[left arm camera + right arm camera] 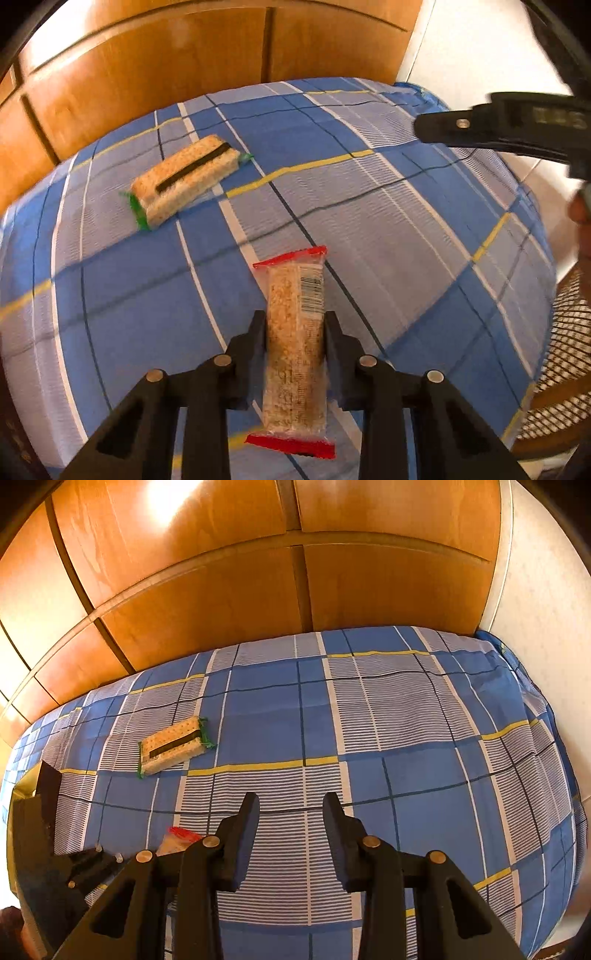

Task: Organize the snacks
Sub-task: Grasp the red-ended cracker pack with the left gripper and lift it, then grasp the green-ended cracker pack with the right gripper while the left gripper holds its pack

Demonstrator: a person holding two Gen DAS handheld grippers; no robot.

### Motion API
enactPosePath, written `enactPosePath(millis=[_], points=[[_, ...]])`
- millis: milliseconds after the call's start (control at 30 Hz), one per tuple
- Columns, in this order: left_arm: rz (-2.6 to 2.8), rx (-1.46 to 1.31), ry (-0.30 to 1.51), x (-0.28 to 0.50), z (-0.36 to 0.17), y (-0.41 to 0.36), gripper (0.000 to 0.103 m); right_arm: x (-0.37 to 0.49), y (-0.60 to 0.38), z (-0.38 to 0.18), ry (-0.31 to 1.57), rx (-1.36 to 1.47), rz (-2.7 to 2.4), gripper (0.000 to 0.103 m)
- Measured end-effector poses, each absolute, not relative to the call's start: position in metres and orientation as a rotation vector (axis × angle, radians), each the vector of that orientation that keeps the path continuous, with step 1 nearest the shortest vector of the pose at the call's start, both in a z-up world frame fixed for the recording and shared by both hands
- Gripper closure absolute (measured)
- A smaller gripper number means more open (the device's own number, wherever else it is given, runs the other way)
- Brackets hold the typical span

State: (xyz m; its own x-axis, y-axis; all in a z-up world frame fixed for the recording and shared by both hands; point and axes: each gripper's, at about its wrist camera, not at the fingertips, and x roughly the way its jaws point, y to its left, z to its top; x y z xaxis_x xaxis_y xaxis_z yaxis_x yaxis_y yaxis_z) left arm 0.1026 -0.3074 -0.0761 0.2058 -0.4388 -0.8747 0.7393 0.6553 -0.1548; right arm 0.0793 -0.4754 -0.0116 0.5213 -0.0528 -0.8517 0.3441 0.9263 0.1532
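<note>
A slim snack bar in a clear wrapper with red sealed ends (295, 343) was seen lying lengthwise between the fingers of the left gripper (295, 325), on the blue checked bedsheet (406, 229). Through the wrapper a pale, grainy, sesame-like bar could be made out, and a white barcode label was printed near its far end. The black pads were pressed against both long sides of the bar, so the jaws were taken to be clamped on it. From the right wrist view only a red and clear corner of that bar (177, 838) was visible, low at the left, beside the left gripper's body.

Farther across the sheet, well apart from the first bar, a wider pack with green sealed ends (184, 181) was laid flat and at a slant. Its contents appeared as light brown grainy blocks, crossed lengthwise by a dark stripe.

The right gripper (291, 805) was held above the sheet with its fingers apart and nothing between them; striped fabric was seen through the gap. Orange-brown wooden cabinet doors (221, 590) stood behind the bed.
</note>
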Motion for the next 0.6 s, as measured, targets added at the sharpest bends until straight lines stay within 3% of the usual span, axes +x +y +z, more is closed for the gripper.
enactPosePath(millis=[367,600], points=[[-0.686,0.257,1.006,0.052,-0.08,-0.189,0.073,0.092,-0.452,-0.038,1.117,0.421,-0.033,0.067],[-0.68,0.206,0.985,0.047,-0.085,-0.17,0.073,0.124,-0.418,-0.053,1.142,0.612,0.102,0.062]])
